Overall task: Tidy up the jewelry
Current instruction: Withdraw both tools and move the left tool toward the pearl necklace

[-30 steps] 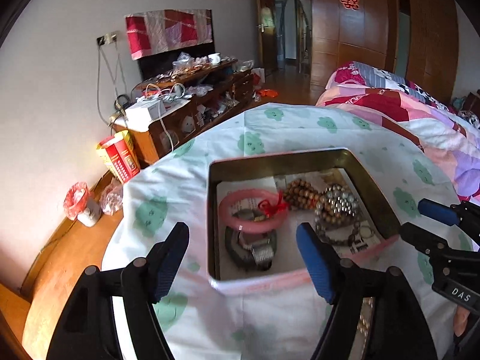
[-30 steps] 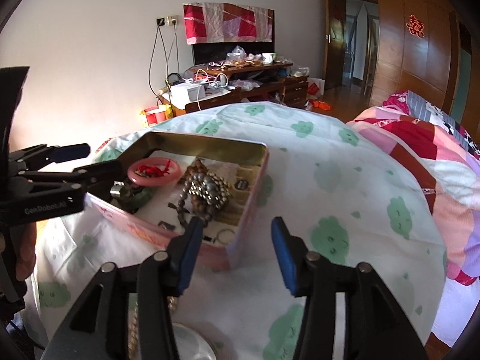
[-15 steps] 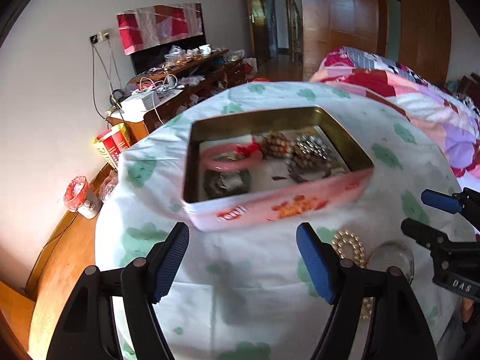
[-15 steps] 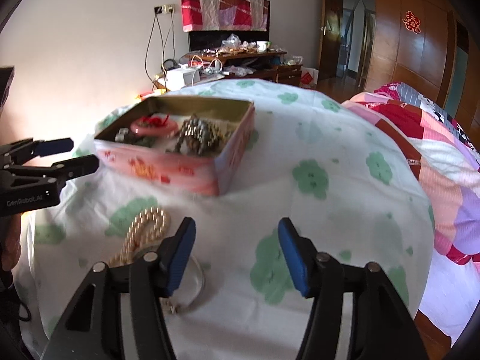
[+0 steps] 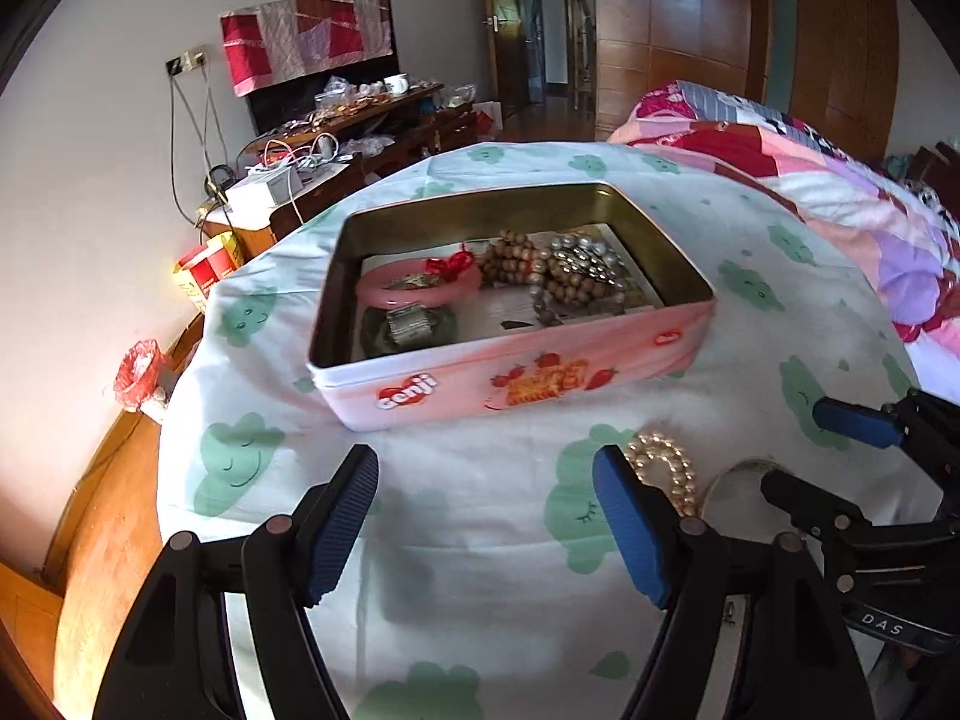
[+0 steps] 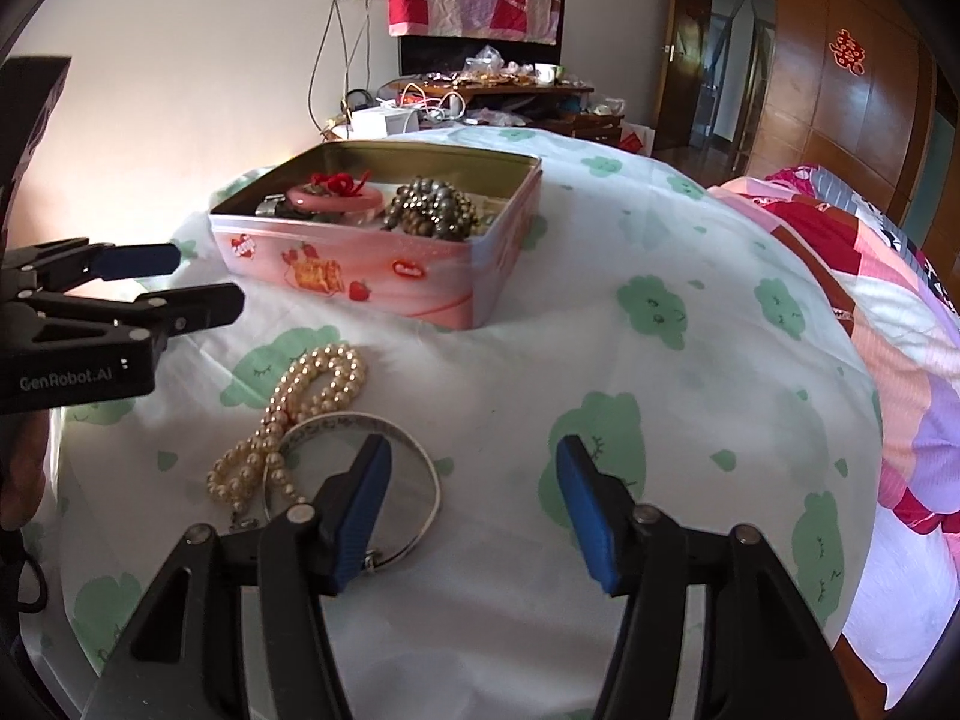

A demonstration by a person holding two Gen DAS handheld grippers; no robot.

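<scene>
- While both grippers – left (image 5: 486,516), right (image 6: 474,498) – gape empty, we should pinch the pearls (image 6: 300,414) at lower left.
- We lift slowly toward the tin (image 6: 384,276) – strands snag the bangle (image 6: 414,468).

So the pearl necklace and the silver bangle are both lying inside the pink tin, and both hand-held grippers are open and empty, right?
Not quite. The pearl necklace and silver bangle lie on the cloth in front of the pink tin, as the right wrist view shows. Both hand-held grippers are open and empty.

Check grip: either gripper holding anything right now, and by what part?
Nothing held. Left gripper and right gripper are both open and empty above the cloth. The pearls and bangle lie loose in front of the tin.
</scene>
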